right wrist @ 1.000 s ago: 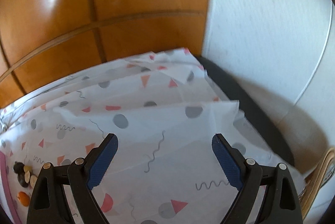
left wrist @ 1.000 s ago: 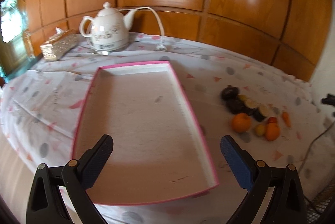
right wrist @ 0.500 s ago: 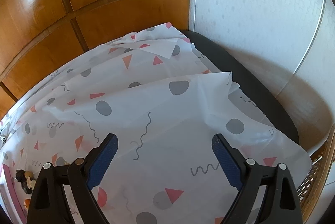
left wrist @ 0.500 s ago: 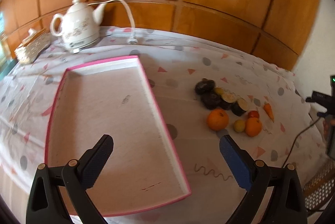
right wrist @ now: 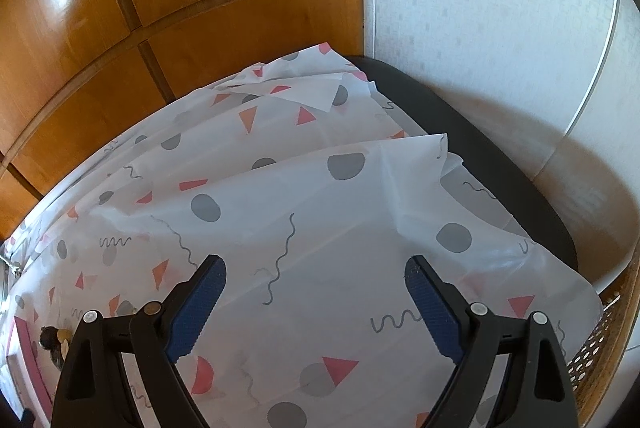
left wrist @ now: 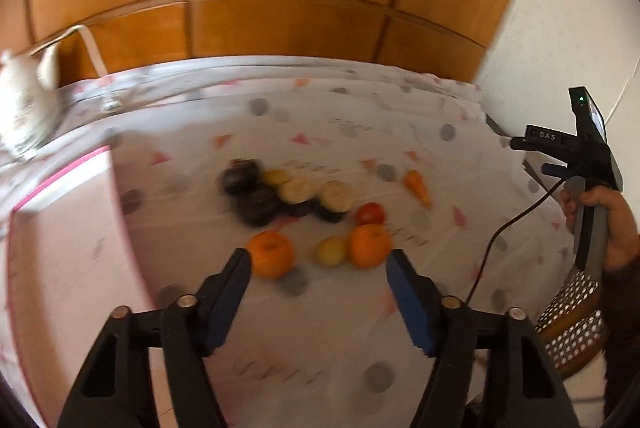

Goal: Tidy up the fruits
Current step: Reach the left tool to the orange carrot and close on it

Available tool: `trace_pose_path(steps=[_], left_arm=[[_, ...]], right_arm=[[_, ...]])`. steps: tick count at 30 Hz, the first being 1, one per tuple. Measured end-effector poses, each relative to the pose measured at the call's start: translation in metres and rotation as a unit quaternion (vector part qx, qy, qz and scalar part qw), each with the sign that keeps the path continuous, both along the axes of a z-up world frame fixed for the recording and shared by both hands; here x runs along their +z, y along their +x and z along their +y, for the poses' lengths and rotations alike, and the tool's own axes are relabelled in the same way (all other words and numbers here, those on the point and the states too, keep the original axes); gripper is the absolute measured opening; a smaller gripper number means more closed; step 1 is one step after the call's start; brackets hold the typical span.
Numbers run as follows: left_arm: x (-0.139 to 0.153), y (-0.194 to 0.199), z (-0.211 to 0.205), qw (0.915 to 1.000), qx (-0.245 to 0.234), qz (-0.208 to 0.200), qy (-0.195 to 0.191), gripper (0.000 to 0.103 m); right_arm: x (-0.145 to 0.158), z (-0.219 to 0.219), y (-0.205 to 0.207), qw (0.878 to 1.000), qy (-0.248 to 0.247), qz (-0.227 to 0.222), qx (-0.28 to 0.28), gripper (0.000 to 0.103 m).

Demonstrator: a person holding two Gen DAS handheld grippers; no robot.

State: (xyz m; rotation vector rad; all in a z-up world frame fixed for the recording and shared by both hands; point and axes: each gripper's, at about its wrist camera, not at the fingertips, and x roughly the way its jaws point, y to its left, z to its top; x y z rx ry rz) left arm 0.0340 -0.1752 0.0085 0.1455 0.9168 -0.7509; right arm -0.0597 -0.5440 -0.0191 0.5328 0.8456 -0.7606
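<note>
progress: nothing sorted yet, round orange fruits (left wrist: 270, 254) lying loose on patterned-cloth surface (left wrist: 400, 131) beside pink-rimmed flat tray (left wrist: 60, 175) | left claw (left wrist: 318, 278): narrowing, half spread, gripping nothing | right claw (right wrist: 316, 292): spread wide, idling

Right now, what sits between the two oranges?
Left wrist view: a small yellow fruit lies between the left orange and right orange, touching or nearly touching the right one.
</note>
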Motion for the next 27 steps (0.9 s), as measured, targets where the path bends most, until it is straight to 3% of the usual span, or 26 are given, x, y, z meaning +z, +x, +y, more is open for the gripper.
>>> trace_pose_path(steps=[5, 15, 24, 25, 27], left_arm=[[-0.007, 0.003, -0.064, 0.9987, -0.049, 0.011, 0.005, 0.048], [-0.043, 0.013, -0.18, 0.9947, -0.084, 0.032, 0.051, 0.043], [-0.079, 0.026, -0.218, 0.9934, -0.065, 0.049, 0.081, 0.043], [-0.084, 0.027, -0.219, 0.9931, -0.064, 0.049, 0.086, 0.041], [-0.09, 0.028, -0.219, 0.9938, -0.057, 0.034, 0.09, 0.028]], right_arm=[[0.004, 0.0, -0.002, 1.0, -0.005, -0.005, 0.0, 0.093], [0.01, 0.006, 0.002, 1.0, -0.013, -0.018, 0.021, 0.093], [0.01, 0.006, 0.005, 0.999, 0.0, -0.024, 0.038, 0.093], [0.01, 0.006, 0.006, 0.999, 0.001, -0.025, 0.04, 0.093], [0.009, 0.007, 0.006, 0.999, 0.003, -0.025, 0.042, 0.093]])
